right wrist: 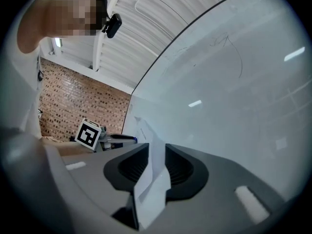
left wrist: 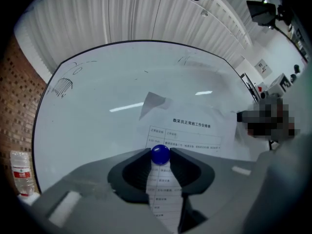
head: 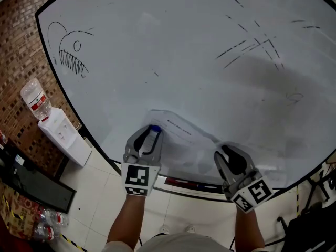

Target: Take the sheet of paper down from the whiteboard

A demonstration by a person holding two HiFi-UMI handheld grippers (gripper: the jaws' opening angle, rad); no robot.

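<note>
A printed sheet of paper (head: 181,135) lies against the whiteboard (head: 184,51), pinned near its upper left by a round blue magnet (head: 154,128). My left gripper (head: 152,134) points at the board, and in the left gripper view the blue magnet (left wrist: 160,154) sits between its tips, touching both jaws. The paper (left wrist: 195,130) spreads out beyond the left gripper (left wrist: 160,156), one top corner folded over. My right gripper (head: 224,152) is at the sheet's lower right. In its own view the paper's (right wrist: 153,174) edge stands loosely between the parted jaws of the right gripper (right wrist: 157,152).
A fish doodle (head: 71,54) and marker strokes (head: 252,43) are on the board. A water dispenser (head: 60,133) with a bottle stands at the board's left, before a brick wall. Plastic bottles (head: 50,219) lie on the floor. The board's pen tray (head: 184,184) runs below the grippers.
</note>
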